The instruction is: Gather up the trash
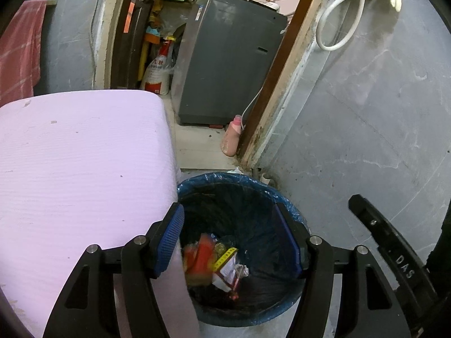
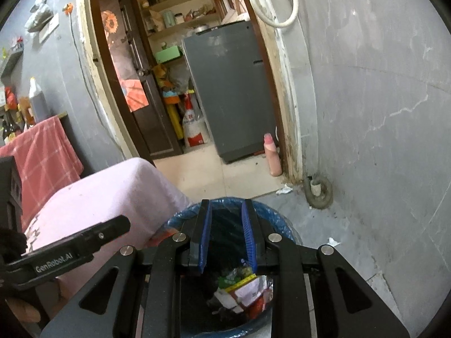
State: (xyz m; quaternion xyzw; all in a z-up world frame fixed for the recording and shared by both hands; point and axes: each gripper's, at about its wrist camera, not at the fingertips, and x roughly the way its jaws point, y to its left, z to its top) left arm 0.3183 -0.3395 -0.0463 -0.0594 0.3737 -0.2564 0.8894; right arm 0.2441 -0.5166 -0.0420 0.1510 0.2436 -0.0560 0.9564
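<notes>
Trash (image 1: 220,264) lies at the bottom of the bin (image 1: 293,211), a round pail with a blue liner standing on the floor just right of the desk (image 1: 84,169) under its pink cover. It shows as red, yellow and white wrappers, crumpled together. Both pairs of tongs hang above the bin's mouth with nothing between their pads. The left tongs (image 1: 235,240) stand wide; the right tongs (image 2: 227,236) stand narrow, with a clear gap between the blue pads.

By my reading this is the drop-off step, with the load already in the bin. Two white scraps of paper lie on the grey floor: one (image 2: 284,189) near the door frame, another (image 2: 333,241) just right of the bin. The next move probably calls for swinging the right tongs out over a scrap, spreading them, and pinching low against the floor, since thin paper gives little to grip.

The near rim of the bin is cut off by the tong frames in both views. The wrappers are blurred in the left view, so single pieces cannot be told apart. Whether the desk top holds more litter is unclear.
</notes>
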